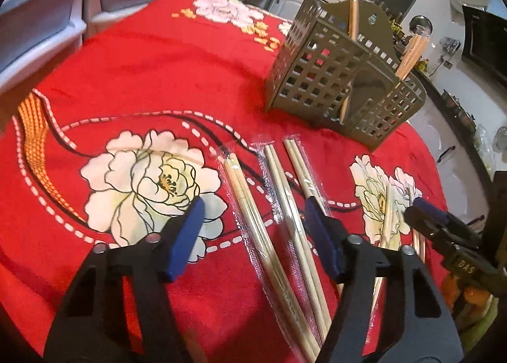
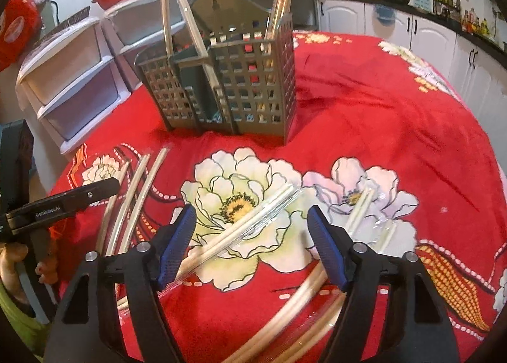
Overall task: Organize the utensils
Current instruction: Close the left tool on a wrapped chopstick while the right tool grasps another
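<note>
A grey-brown perforated utensil holder (image 1: pixel 342 78) (image 2: pixel 228 84) stands on the red floral cloth (image 1: pixel 158 62) with several chopsticks upright in it. Three plastic-wrapped chopstick pairs (image 1: pixel 285 198) lie side by side in front of it. My left gripper (image 1: pixel 253 233) hangs over them, open, its blue pads either side of two pairs and touching neither. My right gripper (image 2: pixel 252 239) is open above another wrapped pair (image 2: pixel 253 220) that lies slanted on a white flower. More wrapped pairs (image 2: pixel 361 207) lie right of it and below it. The right gripper also shows at the left wrist view's right edge (image 1: pixel 421 214).
White plastic drawer units (image 1: pixel 47 14) (image 2: pixel 73 78) stand beyond the table's far left edge. Kitchen cabinets and a cluttered counter (image 2: pixel 412 24) run behind. A hand (image 2: pixel 12 255) holds the left tool, whose black finger (image 2: pixel 95 190) reaches in from the left. The round table drops off on all sides.
</note>
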Demonstrator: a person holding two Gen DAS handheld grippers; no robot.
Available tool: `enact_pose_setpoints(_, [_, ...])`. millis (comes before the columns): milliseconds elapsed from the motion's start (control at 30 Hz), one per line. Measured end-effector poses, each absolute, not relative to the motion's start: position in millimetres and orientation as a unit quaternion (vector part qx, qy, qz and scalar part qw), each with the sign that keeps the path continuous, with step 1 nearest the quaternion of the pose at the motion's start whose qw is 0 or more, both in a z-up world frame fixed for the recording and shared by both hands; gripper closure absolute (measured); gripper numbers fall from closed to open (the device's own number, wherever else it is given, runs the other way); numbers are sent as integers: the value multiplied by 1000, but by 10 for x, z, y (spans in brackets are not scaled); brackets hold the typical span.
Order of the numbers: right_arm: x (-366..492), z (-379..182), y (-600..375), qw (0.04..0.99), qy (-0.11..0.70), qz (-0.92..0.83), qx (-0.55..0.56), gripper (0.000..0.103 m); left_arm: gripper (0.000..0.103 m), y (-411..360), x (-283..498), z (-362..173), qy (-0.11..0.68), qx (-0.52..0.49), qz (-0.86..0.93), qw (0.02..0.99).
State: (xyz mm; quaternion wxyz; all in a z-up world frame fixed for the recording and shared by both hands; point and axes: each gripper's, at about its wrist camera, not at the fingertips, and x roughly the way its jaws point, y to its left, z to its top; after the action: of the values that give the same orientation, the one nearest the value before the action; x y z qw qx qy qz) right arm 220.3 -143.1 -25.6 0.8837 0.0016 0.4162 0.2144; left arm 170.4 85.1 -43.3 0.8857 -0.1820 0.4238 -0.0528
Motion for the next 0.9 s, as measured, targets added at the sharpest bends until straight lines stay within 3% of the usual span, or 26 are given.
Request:
enact_pose_setpoints(167, [2337,-395,-1364,865,451,217,21,46,67,925,1786,-462,431,-199,-50,879])
enact_pose_setpoints(267, [2397,-451,-1325,861,461,213,25,46,75,973,1865,-480,436,-201,-45,876])
enact_pose_setpoints(533, [2533,-467,-1297,857,467,214,33,48,76,975,2044,-482,443,-198,-31,874])
enact_pose_setpoints(900, [2727,-480,-1266,858,468,209,37,55,90,946,2149,-484,445,-168,-7,880])
